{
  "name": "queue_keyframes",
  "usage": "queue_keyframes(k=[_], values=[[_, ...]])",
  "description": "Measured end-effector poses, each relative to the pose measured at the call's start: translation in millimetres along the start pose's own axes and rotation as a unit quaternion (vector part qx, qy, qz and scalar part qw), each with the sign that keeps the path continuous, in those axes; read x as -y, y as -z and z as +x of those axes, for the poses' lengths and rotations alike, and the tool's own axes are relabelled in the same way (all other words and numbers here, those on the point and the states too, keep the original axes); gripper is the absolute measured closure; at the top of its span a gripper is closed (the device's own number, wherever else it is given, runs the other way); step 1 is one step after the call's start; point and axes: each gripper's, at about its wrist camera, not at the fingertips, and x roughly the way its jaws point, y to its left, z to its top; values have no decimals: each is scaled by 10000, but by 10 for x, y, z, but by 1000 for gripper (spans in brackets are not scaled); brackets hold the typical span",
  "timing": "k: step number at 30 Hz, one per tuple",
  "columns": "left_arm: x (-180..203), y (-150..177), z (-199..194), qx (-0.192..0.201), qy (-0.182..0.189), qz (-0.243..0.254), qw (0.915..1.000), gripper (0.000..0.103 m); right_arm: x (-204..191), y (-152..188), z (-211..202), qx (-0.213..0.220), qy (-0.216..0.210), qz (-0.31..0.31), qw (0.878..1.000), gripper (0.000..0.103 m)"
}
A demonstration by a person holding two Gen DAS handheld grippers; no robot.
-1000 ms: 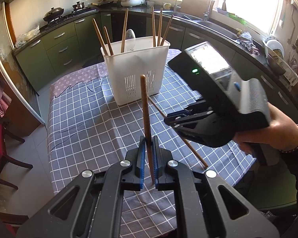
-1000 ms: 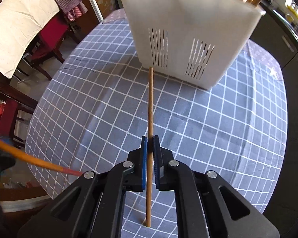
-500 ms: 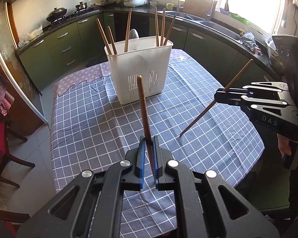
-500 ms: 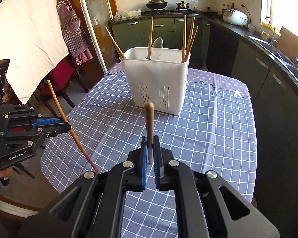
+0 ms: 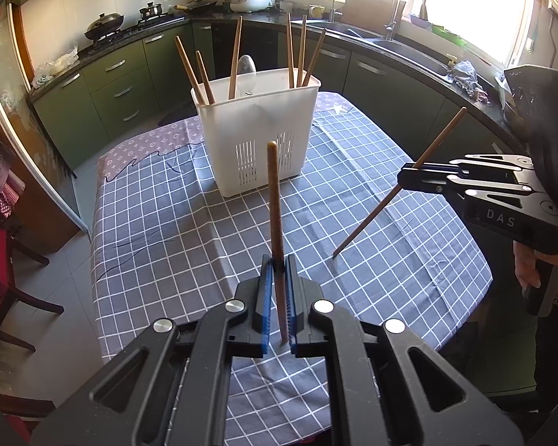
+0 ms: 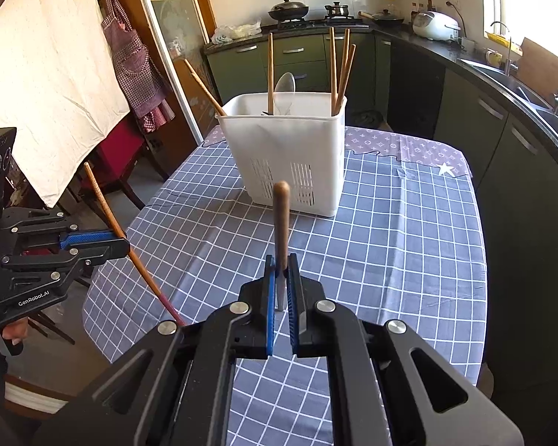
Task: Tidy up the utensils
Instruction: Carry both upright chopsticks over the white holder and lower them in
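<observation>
Holding one chopstick in each gripper above the bench. Left gripper: fingers clamped on a chopstick, long axis near upright, thick end up and leaning a little toward the basket. Seen from the right wrist, same chopstick slanted, upper end up-left, reddish lower tip down-right, beside the bench edge. Right gripper: fingers clamped on a second chopstick, thick rounded end up, almost vertical. From the left wrist, this one tilted, top toward the right, thin tip down-left, just over the checked cloth. Basket white, standing at the far middle of the bench, well apart from both grippers; inside, more chopsticks and a spoon, all upright or leaning on the walls.
</observation>
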Motion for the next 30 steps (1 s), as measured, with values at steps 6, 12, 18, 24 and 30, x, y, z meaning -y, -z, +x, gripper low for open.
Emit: queue_keyframes(k=[6,12,18,24,30], values=[[0,-39,-11,34,-4,-5,10000,96,23,-19,4,-23,-13,16,10000,96],[-14,-79,-19,55,-23,-5,10000,96,16,-54,5,-15,-17,-6,10000,96],[-13,-143,-21,78,-35,3,10000,96,2,-88,-7,-21,-30,-69,10000,96],[-5,-230,-96,153,-35,53,9999,96,-12,-170,-109,60,-95,-117,9999,96],[-15,-461,-281,290,-8,91,9995,96,-91,-428,-405,338,-140,-287,9989,96]])
